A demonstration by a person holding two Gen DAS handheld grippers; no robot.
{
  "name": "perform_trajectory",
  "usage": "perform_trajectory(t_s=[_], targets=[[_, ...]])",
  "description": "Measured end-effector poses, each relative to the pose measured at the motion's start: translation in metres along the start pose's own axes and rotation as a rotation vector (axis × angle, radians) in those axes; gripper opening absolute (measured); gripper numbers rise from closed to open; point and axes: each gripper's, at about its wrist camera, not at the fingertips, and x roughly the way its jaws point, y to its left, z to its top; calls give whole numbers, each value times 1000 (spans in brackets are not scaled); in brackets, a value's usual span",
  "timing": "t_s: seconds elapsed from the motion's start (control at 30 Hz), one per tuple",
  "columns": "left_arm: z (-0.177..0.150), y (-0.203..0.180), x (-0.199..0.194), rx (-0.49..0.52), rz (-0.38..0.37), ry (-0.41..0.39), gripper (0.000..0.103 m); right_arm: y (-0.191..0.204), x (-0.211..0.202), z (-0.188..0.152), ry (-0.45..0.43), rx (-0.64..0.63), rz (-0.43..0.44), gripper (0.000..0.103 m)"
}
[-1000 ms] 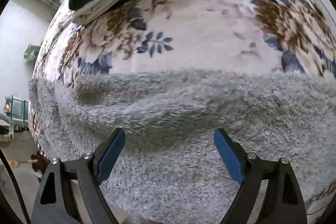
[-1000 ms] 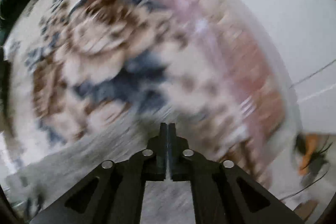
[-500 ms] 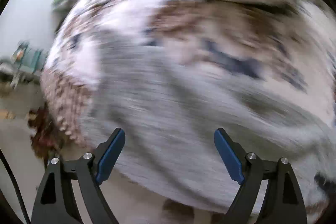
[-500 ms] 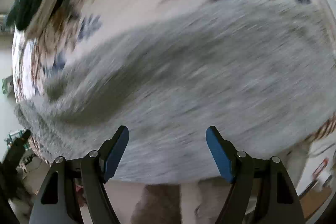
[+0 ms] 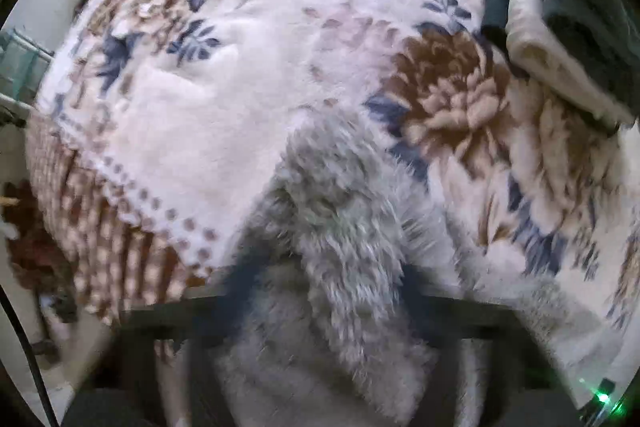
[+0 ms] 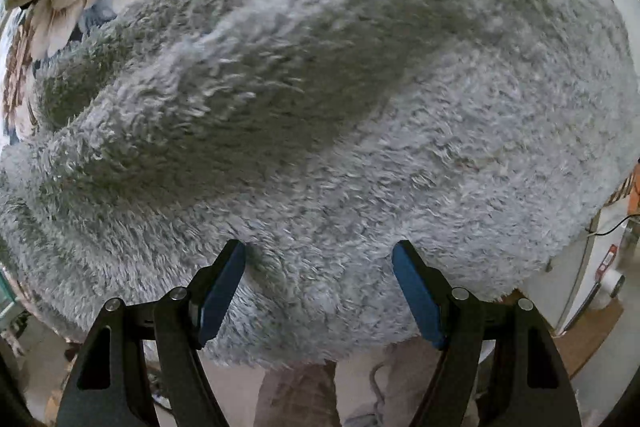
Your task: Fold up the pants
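Observation:
The grey fluffy pants (image 5: 340, 187) lie on a floral blanket (image 5: 220, 87) that covers a bed. In the left wrist view my left gripper (image 5: 324, 275) is motion-blurred, and its dark fingers (image 5: 248, 279) are shut on a raised ridge of the pants' pile near the bed's edge. In the right wrist view the pants (image 6: 320, 87) fill nearly the whole frame. My right gripper (image 6: 318, 251) hangs open just above them at their near edge. Its blue pads (image 6: 224, 283) stand wide apart with no cloth pinched between them.
A folded stack of dark green and cream clothes (image 5: 560, 27) sits at the far right of the blanket. The bed's edge runs along the bottom of both views. Below it are the floor and a person's legs (image 6: 304, 391). A green rack (image 5: 16, 67) stands off the bed's left side.
My left gripper swept sideways along the pants and went from wide open to shut on the fabric. My right gripper went from shut to open and moved over the pants.

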Motion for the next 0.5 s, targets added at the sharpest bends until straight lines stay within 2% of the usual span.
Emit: perform_trajectory(t_s=[0.07, 0.13, 0.2, 0.33, 0.4, 0.5], targets=[[-11, 15, -13, -60, -86, -42, 5, 9, -3, -4, -3, -10, -16, 78], [-27, 30, -36, -81, -99, -99, 5, 23, -4, -2, -4, -19, -34, 78], [-51, 56, -56, -139, -129, -110, 5, 32, -5, -9, 3, -32, -45, 78], [-93, 99, -53, -207, -109, -51, 5, 52, -9, -30, 17, -59, -52, 78], [-110, 118, -30, -242, -71, 6, 5, 56, -12, -38, 21, -69, -56, 78], [-125, 137, 0, -294, -75, 73, 6, 52, -18, -58, 26, -47, -22, 78]])
